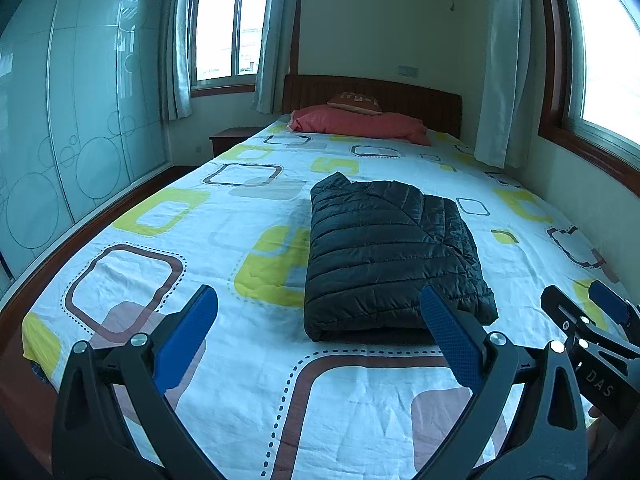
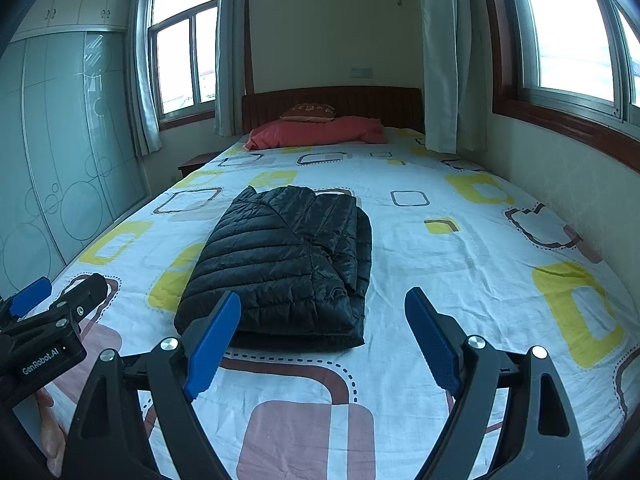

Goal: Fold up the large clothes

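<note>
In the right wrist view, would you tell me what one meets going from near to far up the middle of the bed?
Right gripper, open and empty → folded black puffer jacket → bare stretch of patterned sheet → red pillow → small brown cushion → wooden headboard.

Patterned bed (image 1: 248, 360), glass wardrobe (image 1: 80, 128), bright windows (image 1: 228, 32)

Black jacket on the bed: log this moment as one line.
black puffer jacket: folded, lying on bed sheet | left gripper: open, empty, short of jacket | right gripper: open, empty | fold: looks done
</note>
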A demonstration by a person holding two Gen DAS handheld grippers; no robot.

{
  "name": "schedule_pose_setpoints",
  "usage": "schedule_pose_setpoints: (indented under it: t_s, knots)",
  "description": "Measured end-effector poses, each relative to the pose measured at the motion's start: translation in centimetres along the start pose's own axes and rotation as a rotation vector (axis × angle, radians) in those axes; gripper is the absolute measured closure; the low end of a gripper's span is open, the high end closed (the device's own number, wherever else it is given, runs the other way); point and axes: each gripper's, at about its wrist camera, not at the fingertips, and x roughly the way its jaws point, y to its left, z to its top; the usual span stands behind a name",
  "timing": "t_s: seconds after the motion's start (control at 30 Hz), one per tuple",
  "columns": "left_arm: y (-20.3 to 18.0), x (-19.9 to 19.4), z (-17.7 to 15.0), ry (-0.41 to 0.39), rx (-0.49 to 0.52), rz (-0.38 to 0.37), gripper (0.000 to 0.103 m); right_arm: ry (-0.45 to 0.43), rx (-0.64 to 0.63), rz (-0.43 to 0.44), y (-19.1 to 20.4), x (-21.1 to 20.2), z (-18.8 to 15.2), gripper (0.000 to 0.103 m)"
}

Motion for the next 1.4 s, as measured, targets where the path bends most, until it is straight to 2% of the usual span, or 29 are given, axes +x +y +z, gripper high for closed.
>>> schedule_pose_setpoints:
  t_s: [0.6, 1.0, 1.1, 1.27, 1.4]
  knots:
    - [-0.5, -0.5, 0.3, -0.025, 0.028, 0.0, 0.002, 0.005, -0.004, -0.001, -0.1, 0.2, 0.1, 0.02]
    - [0.2, 0.6, 0.4, 0.022, -0.024, -0.018, 0.002, 0.019, -0.007, 0.0, -0.4, 0.7, 0.0, 0.02]
    - [0.4, 1.2, 0.4, 0.036, -0.026, 0.01, 0.002, 0.032, -0.006, 0.004, -0.5, 1.3, -0.1, 0.02]
    - [0.7, 2.1, 0.3, 0.006, -0.018, 0.049, 0.002, 0.053, 0.0, -0.001, -1.0, 2.3, -0.4, 0.02]
    - [1.3, 4.1, 0.0, 0.047, -0.03, 0.057, 0.002, 0.076, 0.015, -0.014, -2.1, 3.5, -0.7, 0.02]
